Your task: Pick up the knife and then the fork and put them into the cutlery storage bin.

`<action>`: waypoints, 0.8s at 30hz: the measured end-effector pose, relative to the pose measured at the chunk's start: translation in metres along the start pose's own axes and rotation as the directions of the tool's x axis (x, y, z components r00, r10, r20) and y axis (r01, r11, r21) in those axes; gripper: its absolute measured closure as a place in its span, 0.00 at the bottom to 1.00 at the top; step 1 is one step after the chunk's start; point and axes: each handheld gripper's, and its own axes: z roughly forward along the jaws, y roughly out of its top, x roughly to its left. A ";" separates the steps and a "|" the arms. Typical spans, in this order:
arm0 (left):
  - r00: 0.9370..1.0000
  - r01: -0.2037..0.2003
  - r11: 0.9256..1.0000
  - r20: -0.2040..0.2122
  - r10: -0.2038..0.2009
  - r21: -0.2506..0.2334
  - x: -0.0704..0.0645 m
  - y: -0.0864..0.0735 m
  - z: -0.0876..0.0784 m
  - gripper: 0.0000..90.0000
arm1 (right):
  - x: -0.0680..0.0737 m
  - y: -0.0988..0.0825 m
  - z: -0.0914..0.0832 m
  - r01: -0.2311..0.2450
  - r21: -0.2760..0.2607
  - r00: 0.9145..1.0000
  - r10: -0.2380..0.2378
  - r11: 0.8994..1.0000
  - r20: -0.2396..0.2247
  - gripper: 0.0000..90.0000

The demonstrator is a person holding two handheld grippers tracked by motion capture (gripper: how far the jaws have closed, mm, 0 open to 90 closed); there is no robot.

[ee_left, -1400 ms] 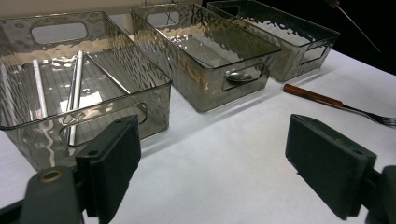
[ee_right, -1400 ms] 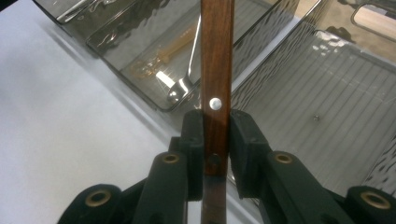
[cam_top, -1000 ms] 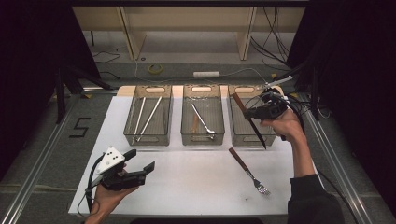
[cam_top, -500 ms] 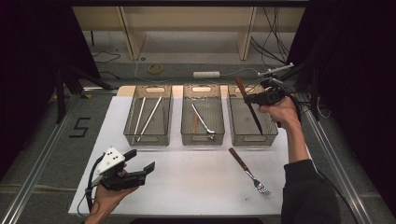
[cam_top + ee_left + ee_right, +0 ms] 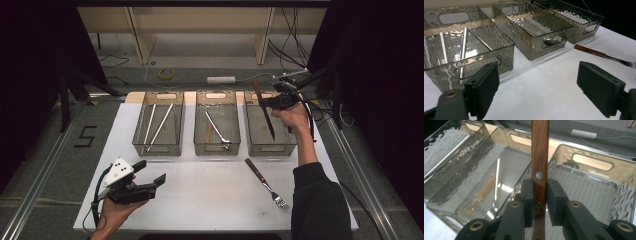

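Observation:
A knife with a brown wooden handle hangs blade-down over the right clear bin. My right gripper is shut on it, and its pads press on both sides of the riveted handle. Over the table's front left corner my left gripper is held open, with nothing between its fingers. A wooden-handled fork lies on the white mat in front of the right bin and appears again as the fork to the right of the bins.
Three clear bins stand in a row at the back of the white mat. The left bin holds long metal sticks. The middle bin holds a spoon. Cables and a power strip lie beyond the table.
My right hand has carried the knife away from the person, and it is now farther back over the right bin. The left gripper and the fork have stayed put.

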 end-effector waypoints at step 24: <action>1.000 -0.005 1.000 0.002 0.005 0.003 -0.001 0.000 0.000 0.20 | -0.011 -0.018 0.030 -0.071 0.014 0.995 0.070 0.997 0.072 0.86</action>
